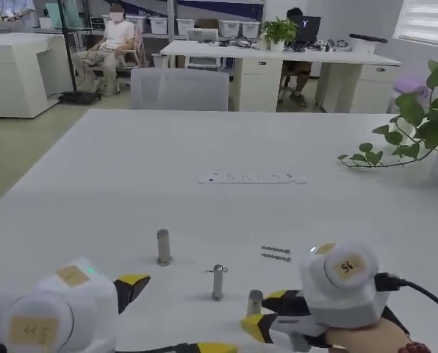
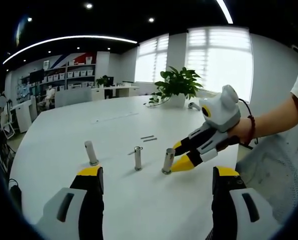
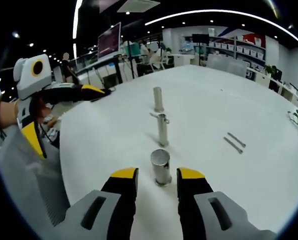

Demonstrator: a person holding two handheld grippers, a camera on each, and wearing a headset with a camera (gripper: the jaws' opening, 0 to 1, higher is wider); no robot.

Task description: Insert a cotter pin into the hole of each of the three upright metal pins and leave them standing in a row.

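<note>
Three metal pins stand upright in a row on the white table (image 1: 94,191). The left pin (image 1: 164,246) is bare. A cotter pin sits through the top hole of the middle pin (image 1: 218,283). My right gripper (image 1: 261,310) is open, with its yellow-tipped jaws on either side of the right pin (image 3: 160,167) and a gap on each side. Two loose cotter pins (image 1: 275,254) lie just beyond the row. My left gripper (image 1: 171,315) is wide open near the front edge, with nothing in it, facing the row.
A potted plant (image 1: 417,125) trails leaves over the table's right side. A thin white strip (image 1: 252,178) lies mid-table. Behind the table's far edge stands a grey chair (image 1: 178,88). People sit at desks further back.
</note>
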